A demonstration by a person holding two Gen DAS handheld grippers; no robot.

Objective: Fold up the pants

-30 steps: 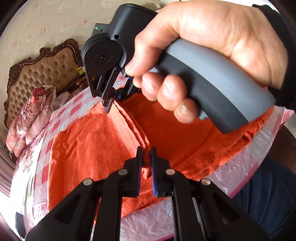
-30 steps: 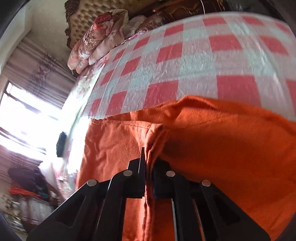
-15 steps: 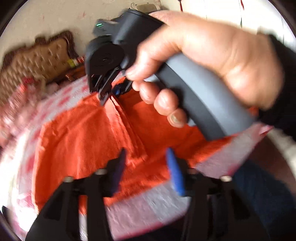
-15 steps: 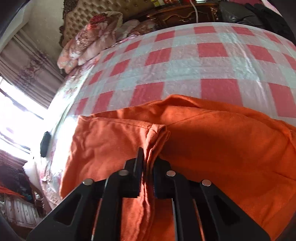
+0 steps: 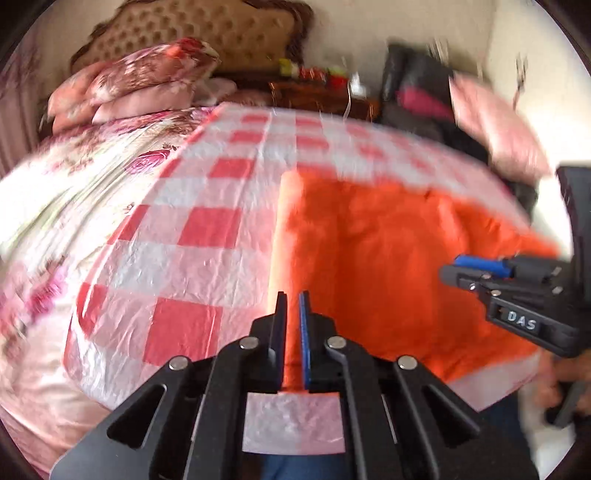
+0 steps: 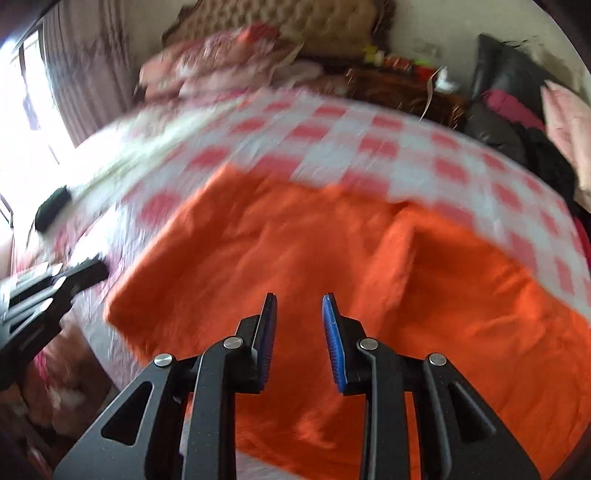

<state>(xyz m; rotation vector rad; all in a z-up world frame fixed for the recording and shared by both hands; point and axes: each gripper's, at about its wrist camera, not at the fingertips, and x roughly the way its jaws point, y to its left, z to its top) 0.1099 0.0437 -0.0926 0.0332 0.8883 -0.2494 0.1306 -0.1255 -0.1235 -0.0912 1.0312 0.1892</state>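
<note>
The orange pants [image 5: 369, 258] lie folded flat on the bed's red-and-white checked cover [image 5: 207, 229]; they also show in the right wrist view [image 6: 295, 258]. My left gripper [image 5: 292, 295] hovers at the pants' near left corner with its jaws nearly closed and nothing clearly between them. My right gripper [image 6: 299, 299] is open and empty above the near part of the pants. It shows at the right of the left wrist view [image 5: 480, 269]. Both views are blurred by motion.
Floral pillows [image 5: 140, 81] and a tufted headboard [image 5: 207, 33] stand at the far end of the bed. A dark wooden nightstand [image 6: 399, 88] and piled clothes [image 6: 517, 110] are at the far right. A small dark object [image 6: 53, 208] lies at the bed's left edge.
Both grippers let go of the pants and pulled back. The right gripper opened; the left opened, then closed to a narrow gap. The pants now lie flat, and both cameras swung toward the headboard.
</note>
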